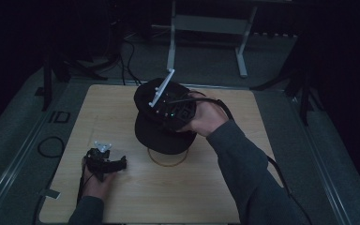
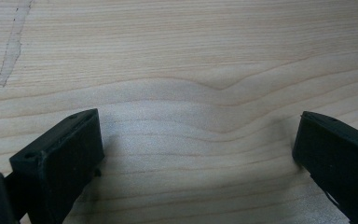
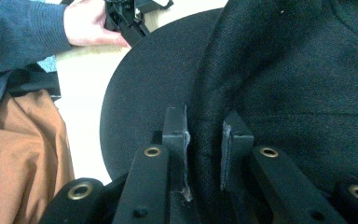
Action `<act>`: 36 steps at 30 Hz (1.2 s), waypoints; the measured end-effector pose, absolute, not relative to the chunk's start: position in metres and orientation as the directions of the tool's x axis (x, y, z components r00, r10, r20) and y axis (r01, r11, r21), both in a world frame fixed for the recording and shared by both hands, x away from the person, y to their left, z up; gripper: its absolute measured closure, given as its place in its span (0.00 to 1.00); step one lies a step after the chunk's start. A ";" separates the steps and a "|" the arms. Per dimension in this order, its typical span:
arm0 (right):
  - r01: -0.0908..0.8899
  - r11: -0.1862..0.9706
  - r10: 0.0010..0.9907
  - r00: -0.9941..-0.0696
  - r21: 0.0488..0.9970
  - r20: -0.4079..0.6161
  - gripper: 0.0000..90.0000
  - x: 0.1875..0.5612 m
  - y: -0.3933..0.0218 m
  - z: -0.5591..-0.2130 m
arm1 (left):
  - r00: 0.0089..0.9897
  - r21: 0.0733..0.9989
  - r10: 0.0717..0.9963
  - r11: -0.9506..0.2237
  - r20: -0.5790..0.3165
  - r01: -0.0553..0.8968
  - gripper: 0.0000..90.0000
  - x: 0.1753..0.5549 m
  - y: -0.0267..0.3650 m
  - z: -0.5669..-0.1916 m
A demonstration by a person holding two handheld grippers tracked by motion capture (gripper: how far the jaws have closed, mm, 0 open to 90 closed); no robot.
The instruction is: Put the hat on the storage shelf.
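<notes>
1. Leftmost, the left gripper [image 1: 107, 164] rests low on the worktop [image 1: 206, 187], well apart from the cap and near the worktop's front left corner. Its jaws stand wide apart over bare wood grain in the left gripper view, so it is released and holds nothing; it appears parked clear of the work.
2. Ahead and to the right of that gripper, a thin yellowish ring [image 1: 168, 161] lies flat on the worktop, partly under the cap's brim. Its purpose cannot be told.
3. Centrally, the black cap [image 1: 161, 136] is raised off the worktop, tilted, brim toward the person. It hangs from the right gripper rather than resting on anything.
4. To the right, the right gripper [image 3: 204, 154] is clenched on a fold of the cap's crown fabric, jaws nearly together with cloth pinched between them; the brim spreads to the left of the jaws. A pinch at the crown probably lets the cap be carried without bending the brim.
5. Open worktop lies on every side of the cap, with most room to its right and front; all edges are well apart from it.
</notes>
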State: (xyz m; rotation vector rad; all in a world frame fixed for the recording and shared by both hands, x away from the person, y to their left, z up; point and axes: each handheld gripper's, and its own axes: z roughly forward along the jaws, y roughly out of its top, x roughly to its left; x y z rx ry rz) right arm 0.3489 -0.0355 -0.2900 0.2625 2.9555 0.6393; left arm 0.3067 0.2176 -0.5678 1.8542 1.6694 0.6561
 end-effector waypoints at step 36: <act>0.200 0.883 0.219 -0.976 0.426 0.004 0.64 0.355 -0.029 -0.311 | 0.106 0.688 0.994 -0.072 -0.008 0.722 0.01 0.307 0.217 -0.568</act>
